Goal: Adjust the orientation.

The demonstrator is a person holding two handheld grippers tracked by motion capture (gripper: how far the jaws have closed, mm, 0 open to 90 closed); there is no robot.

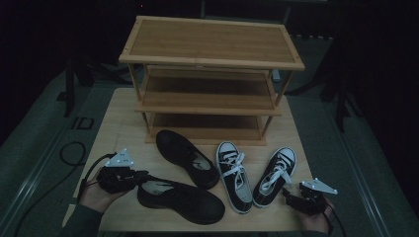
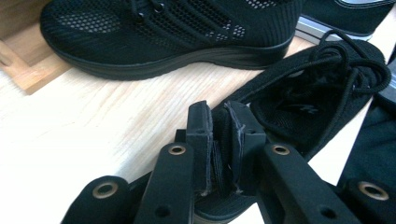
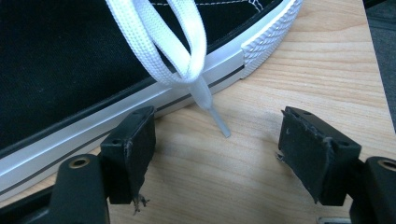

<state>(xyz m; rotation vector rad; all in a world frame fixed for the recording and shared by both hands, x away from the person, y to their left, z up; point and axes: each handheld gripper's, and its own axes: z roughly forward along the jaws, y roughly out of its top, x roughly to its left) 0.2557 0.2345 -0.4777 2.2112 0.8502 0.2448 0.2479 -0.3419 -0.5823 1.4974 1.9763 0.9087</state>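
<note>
Currently your left gripper (image 1: 140, 178) is clamped on the heel collar of the near black mesh sneaker (image 1: 180, 200), front left of the table (image 1: 121, 128). Its mate (image 1: 187, 158) lies just behind. Your right gripper (image 1: 288, 196) sits released, jaws wide, beside the right canvas sneaker (image 1: 274, 176).

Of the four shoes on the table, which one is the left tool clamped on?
The nearer black mesh shoe, gripped at its heel collar by the left tool; the other three lie free.

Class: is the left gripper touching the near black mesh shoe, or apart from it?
Touching. The left gripper view shows the left gripper pads pressed on the heel collar of the black mesh shoe.
</note>
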